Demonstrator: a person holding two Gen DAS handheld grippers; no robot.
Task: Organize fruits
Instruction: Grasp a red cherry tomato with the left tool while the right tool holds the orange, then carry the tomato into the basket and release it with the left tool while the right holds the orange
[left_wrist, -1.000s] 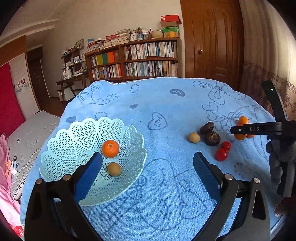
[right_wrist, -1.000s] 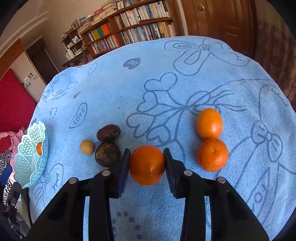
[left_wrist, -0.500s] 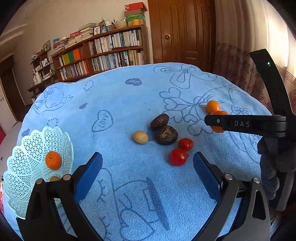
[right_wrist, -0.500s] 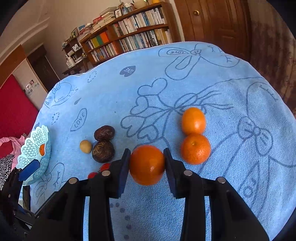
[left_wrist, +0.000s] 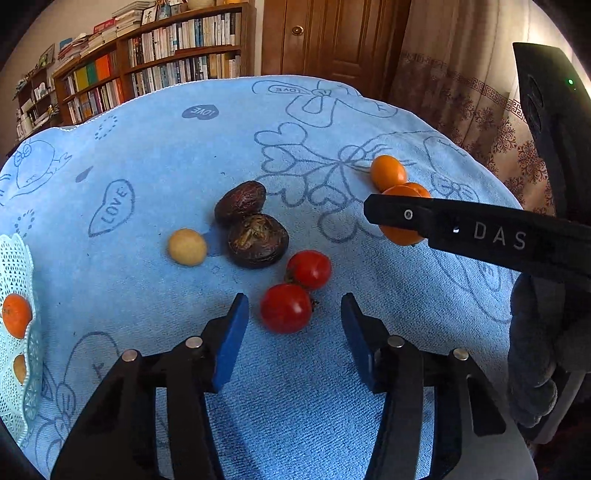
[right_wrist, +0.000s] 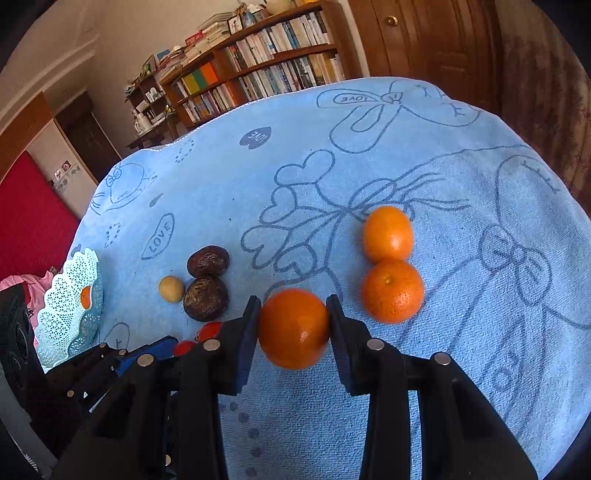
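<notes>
I am pinching an orange (right_wrist: 293, 328) in my right gripper (right_wrist: 293, 325) while my left gripper (left_wrist: 293, 321), fingers spread, is hovering around a tomato (left_wrist: 285, 308) on the blue cloth (left_wrist: 184, 147).

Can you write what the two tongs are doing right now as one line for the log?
left tongs: open, nearest tomato between tips | right tongs: shut on orange | basket: one orange, one small tan fruit
</notes>
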